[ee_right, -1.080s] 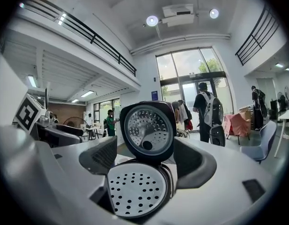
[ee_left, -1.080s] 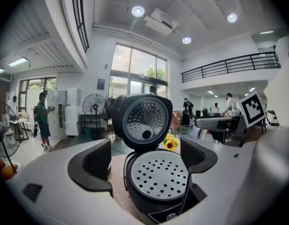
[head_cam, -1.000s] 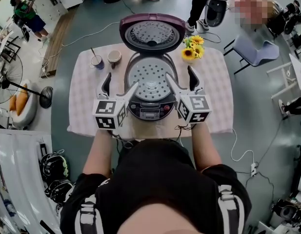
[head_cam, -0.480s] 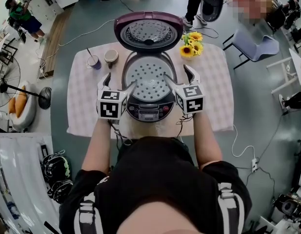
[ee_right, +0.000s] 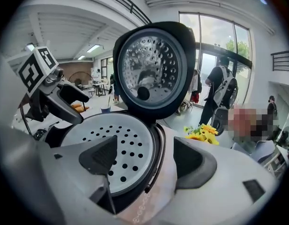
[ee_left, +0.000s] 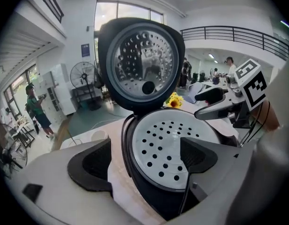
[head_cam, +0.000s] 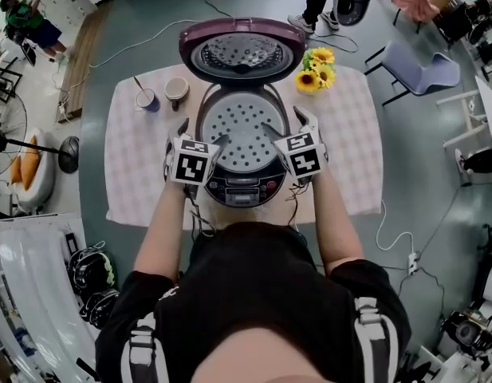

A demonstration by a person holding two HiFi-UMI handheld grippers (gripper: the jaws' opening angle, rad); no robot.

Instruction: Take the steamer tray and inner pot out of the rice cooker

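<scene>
While the lid point(head_cam: 242, 52) stands raised, the steamer tray point(head_cam: 244, 130) sits in the rice cooker point(head_cam: 244, 188). Left gripper point(head_cam: 202, 132) and right gripper point(head_cam: 283, 122): jaws spread, each straddling the rim, pinching nothing.

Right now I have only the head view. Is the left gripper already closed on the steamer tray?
Observer: No. The left gripper view shows the left gripper open. Its jaws straddle the rim of the rice cooker, one pad above the steamer tray and the other outside the cooker.
Operator: And the right gripper?
Observer: The right gripper view shows the right gripper open too, with the rim between its jaws and neither pad pressing on anything.
</scene>
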